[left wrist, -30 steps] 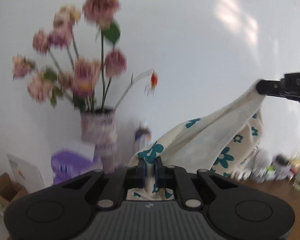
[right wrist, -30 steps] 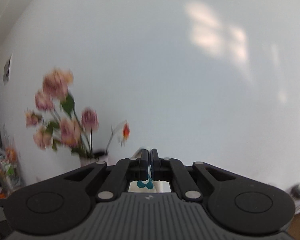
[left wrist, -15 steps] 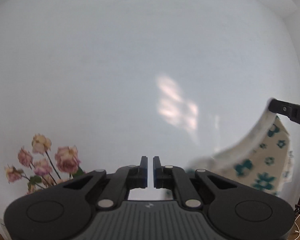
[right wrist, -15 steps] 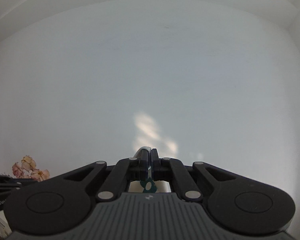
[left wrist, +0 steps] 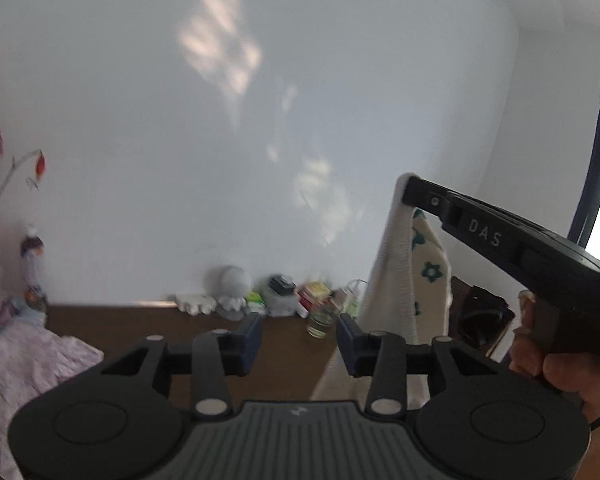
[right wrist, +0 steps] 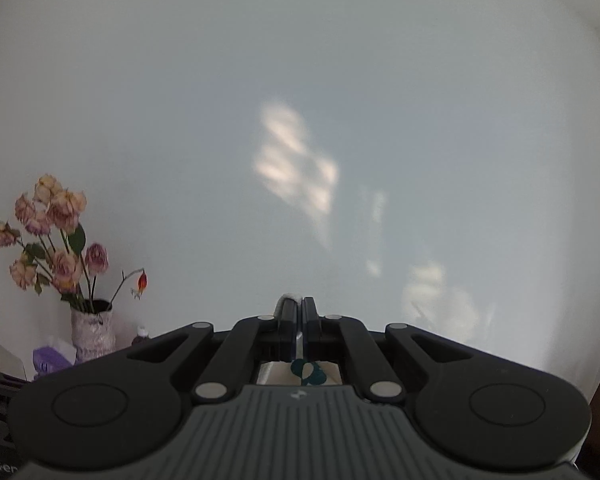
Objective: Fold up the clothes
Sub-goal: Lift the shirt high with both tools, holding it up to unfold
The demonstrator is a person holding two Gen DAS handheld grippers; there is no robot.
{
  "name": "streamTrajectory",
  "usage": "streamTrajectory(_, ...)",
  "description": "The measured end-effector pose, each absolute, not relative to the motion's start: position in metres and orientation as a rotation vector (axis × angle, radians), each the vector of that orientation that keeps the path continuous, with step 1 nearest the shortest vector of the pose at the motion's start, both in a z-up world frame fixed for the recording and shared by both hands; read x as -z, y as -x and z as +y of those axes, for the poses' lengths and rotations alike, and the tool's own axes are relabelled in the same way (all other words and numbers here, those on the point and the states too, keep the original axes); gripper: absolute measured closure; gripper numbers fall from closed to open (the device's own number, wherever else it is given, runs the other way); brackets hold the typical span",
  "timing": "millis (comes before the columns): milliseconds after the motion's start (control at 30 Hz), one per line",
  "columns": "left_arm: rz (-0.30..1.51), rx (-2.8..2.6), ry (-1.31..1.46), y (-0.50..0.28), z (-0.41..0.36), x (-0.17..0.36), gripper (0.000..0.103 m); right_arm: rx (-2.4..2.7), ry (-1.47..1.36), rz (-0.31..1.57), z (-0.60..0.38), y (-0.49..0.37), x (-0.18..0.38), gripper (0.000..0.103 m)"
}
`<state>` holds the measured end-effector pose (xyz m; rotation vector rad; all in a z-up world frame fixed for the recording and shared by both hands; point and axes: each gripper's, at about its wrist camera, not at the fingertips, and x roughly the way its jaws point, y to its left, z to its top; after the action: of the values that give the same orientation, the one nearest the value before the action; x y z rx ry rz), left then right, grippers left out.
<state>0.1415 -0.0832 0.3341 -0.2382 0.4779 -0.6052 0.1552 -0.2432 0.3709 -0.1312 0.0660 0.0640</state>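
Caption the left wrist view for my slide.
Open left gripper faces the cream teal-flowered garment hanging from the shut right gripper above a brown table.

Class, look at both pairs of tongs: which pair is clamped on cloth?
The right tongs, shut on the cream garment with teal flowers, which hangs from them. The left tongs stand wide open, gripping nothing.

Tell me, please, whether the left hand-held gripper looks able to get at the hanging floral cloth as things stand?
Probably yes. The left hand-held gripper is open, and the floral cloth hangs just right of it from the shut right hand-held gripper, with nothing visible between them.
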Motion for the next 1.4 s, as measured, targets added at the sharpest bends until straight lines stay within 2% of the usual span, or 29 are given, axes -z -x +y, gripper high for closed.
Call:
streamTrajectory(233,0.573,0.543,0.149,-0.15,-0.116,-0.274,0.056,-0.085,0.15,0.141,-0.239,-0.139,-0.322,0.101)
streamTrajectory(533,0.675,0.376,0.015,-0.172,-0.124,-0.22,0.059,-0.158,0.124,0.178,-0.223,-0.138,-0.295,0.101)
streamTrajectory(567,0.694,0.376,0.013,-0.173,-0.123,-0.212,0.067,-0.163,0.126,0.185,-0.221,-0.139,-0.292,0.101)
streamTrajectory(600,0.72,0.377,0.014,-0.175,-0.121,-0.204,0.07,-0.166,0.132,0.191,-0.22,-0.139,-0.288,0.101)
streamTrajectory(667,0.777,0.381,0.02,-0.175,-0.117,-0.188,0.072,-0.156,0.138,0.187,-0.222,-0.139,-0.29,0.101)
streamTrajectory(733,0.811,0.378,-0.004,-0.174,-0.113,-0.173,0.079,-0.138,0.14,0.174,-0.228,-0.137,-0.296,0.101)
streamTrajectory(800,0.834,0.378,-0.033,-0.171,-0.11,-0.16,0.093,-0.12,0.142,0.161,-0.234,-0.136,-0.302,0.101)
streamTrajectory(867,0.822,0.379,-0.052,-0.169,-0.107,-0.158,0.099,-0.101,0.143,0.148,-0.239,-0.134,-0.308,0.101)
streamTrajectory(1033,0.675,0.347,-0.07,-0.168,-0.088,-0.202,0.1,-0.056,0.148,0.115,-0.254,-0.131,-0.324,0.101)
streamTrajectory(1200,0.37,0.299,-0.041,-0.155,-0.068,-0.323,0.1,-0.012,0.152,0.079,-0.267,-0.126,-0.342,0.101)
streamTrajectory(1300,0.197,0.276,-0.067,-0.134,-0.069,-0.398,0.1,0.007,0.152,0.027,-0.267,-0.117,-0.388,0.102)
streamTrajectory(1400,0.114,0.204,-0.179,-0.118,-0.083,-0.439,0.1,0.025,0.167,-0.014,-0.266,-0.11,-0.43,0.102)
